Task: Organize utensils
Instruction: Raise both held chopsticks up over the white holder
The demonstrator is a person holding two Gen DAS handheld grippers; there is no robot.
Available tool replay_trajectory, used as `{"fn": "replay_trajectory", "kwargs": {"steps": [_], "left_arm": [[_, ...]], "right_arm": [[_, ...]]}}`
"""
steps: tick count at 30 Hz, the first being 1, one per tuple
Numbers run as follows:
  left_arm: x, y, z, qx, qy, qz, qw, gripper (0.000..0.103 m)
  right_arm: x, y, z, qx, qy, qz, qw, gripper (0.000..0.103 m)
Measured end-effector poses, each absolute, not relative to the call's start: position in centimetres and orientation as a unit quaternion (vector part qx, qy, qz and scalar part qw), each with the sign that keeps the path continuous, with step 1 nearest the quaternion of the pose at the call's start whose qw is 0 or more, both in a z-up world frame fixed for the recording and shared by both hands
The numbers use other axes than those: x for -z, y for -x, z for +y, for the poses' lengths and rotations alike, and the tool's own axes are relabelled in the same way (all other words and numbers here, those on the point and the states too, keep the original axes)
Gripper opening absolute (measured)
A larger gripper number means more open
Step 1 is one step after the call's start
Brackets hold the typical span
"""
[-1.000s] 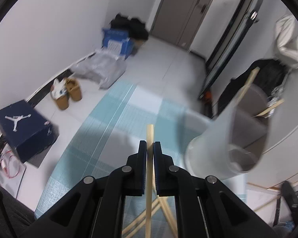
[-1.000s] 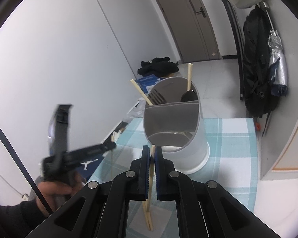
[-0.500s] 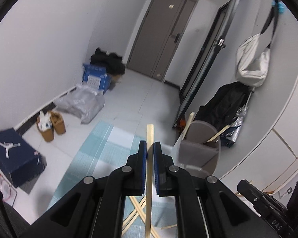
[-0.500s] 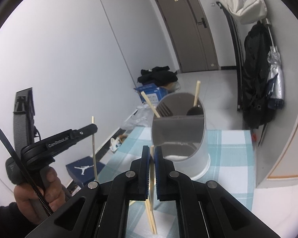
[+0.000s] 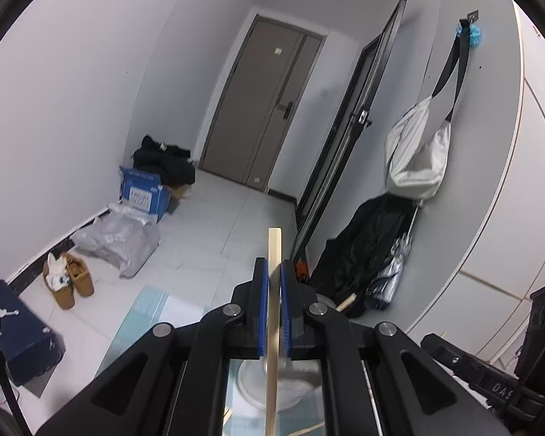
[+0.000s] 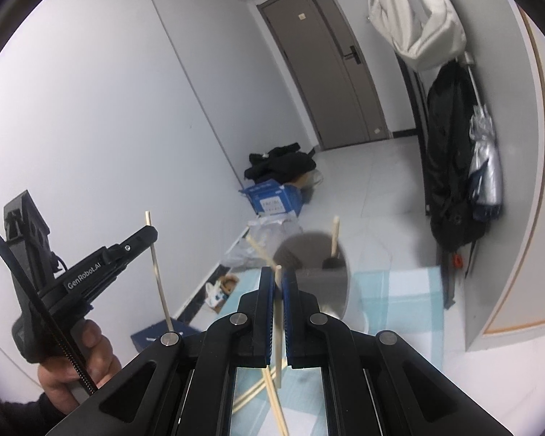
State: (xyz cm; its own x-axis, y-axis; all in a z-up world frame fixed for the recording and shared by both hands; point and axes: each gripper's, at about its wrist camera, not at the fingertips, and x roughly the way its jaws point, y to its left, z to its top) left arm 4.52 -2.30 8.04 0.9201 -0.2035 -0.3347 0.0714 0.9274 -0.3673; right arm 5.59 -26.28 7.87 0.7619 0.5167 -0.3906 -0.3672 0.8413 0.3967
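Each gripper is clamped on 1 chopstick: left gripper [image 5: 274, 283] on its chopstick [image 5: 273, 327], right gripper [image 6: 278, 287] on its chopstick [image 6: 278, 327], above the table [image 6: 399, 298]. The carrying step is in hand; next, aim each tip into the holder [image 6: 319, 283].

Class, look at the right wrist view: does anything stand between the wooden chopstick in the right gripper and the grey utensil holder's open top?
Nothing visible does. The right gripper holds its wooden chopstick just before the grey utensil holder.
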Motion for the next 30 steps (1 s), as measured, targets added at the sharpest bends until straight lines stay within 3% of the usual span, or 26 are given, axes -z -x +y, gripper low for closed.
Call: {"fn": "replay_trajectory", "kwargs": {"steps": [15,30], "left_arm": [[-9.7,-11.0,-3.8,0.044,0.191,0.127,0.972,0.003],[-7.1,-14.8,-6.9,0.021,0.132,0.098,0.986,0.003]], "right_arm": [[-14.7,-11.9,-28.7,-0.234,-0.164,0.207,0.936,0.004],[-12.2,-18.9,-29.7,-0.220,-0.191,0.221,0.931,0.004]]}}
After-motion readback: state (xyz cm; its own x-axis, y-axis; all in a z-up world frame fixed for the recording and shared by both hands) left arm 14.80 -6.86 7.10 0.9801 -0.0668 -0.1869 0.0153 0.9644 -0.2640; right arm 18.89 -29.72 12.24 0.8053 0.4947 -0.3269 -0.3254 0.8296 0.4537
